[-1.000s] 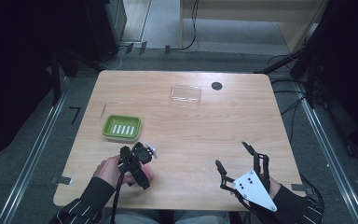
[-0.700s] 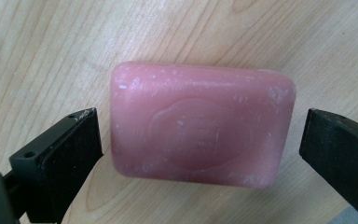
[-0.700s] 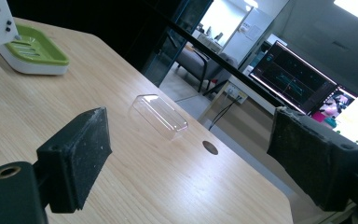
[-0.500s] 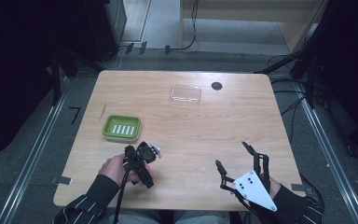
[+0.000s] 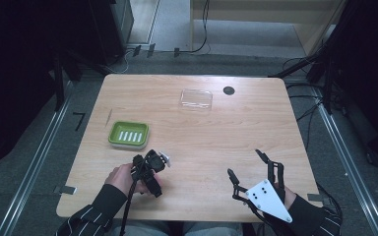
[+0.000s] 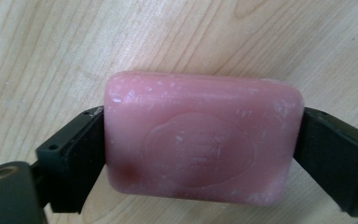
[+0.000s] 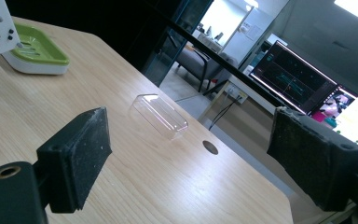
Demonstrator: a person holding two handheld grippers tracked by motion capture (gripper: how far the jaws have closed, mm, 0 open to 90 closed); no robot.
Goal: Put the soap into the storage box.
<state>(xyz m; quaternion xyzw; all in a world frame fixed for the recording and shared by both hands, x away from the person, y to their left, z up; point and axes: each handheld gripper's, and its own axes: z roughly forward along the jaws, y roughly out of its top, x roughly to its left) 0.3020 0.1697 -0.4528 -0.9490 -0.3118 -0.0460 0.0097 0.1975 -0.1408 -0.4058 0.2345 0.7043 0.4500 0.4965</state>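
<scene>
A pink soap bar (image 6: 200,140) lies on the wooden table (image 5: 202,132) between the jaws of my left gripper (image 6: 203,130). The jaws have just been closing, and both black pads (image 6: 79,149) now press on the bar's two ends. In the high view the left gripper (image 5: 150,169) sits near the table's front left, pointing down, and it covers the soap. My right gripper (image 5: 244,162) rests at the front right, open, with nothing between its pads (image 7: 81,149). A green soap dish (image 5: 128,134) stands just beyond the left gripper.
A clear plastic lid (image 5: 196,98) lies toward the far side of the table, with a round black hole (image 5: 229,90) to its right. The green dish (image 7: 37,49) and the lid (image 7: 161,115) are ahead in the right gripper view. Monitors glow beyond the table's edge.
My left hand and gripper have shifted slightly to the right over the table. The right gripper has stayed where it was.
</scene>
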